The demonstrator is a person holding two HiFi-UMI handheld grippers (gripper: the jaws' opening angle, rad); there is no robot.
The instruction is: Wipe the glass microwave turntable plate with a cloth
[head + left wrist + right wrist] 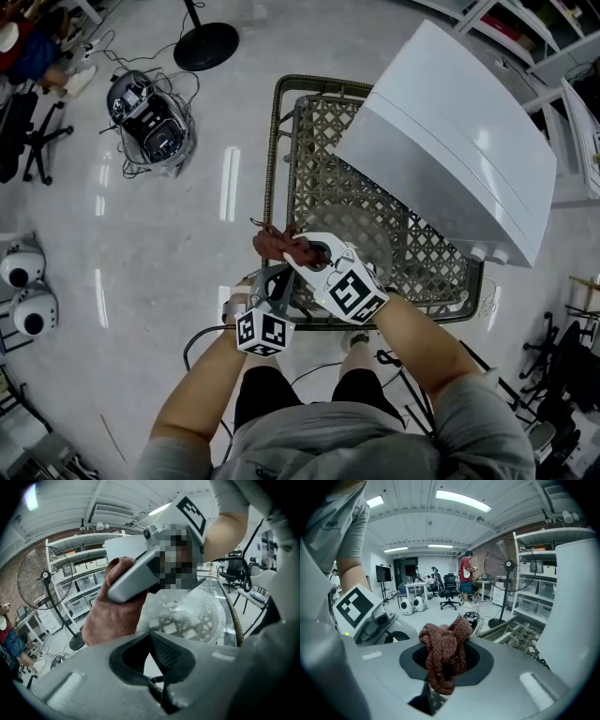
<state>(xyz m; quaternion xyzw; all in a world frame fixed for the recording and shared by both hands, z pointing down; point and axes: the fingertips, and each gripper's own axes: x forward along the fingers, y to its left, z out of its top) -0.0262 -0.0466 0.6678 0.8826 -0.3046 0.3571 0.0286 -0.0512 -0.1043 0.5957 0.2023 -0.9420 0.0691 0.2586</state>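
The left gripper (150, 638) is clamping its jaws shut on the near rim of the glass turntable plate (192, 616), holding it up in the air at the near edge of the wicker worktop (272, 159). The reddish cloth (110, 616) is lying against the plate's left part and appears to be touching the glass. The right gripper (440, 665) is squeezing that bunched cloth between closed jaws. On the far right, the white microwave (459, 159) is sitting on the worktop. Wiping looks under way, not finished: the plate's middle and right side are showing no cloth on them.
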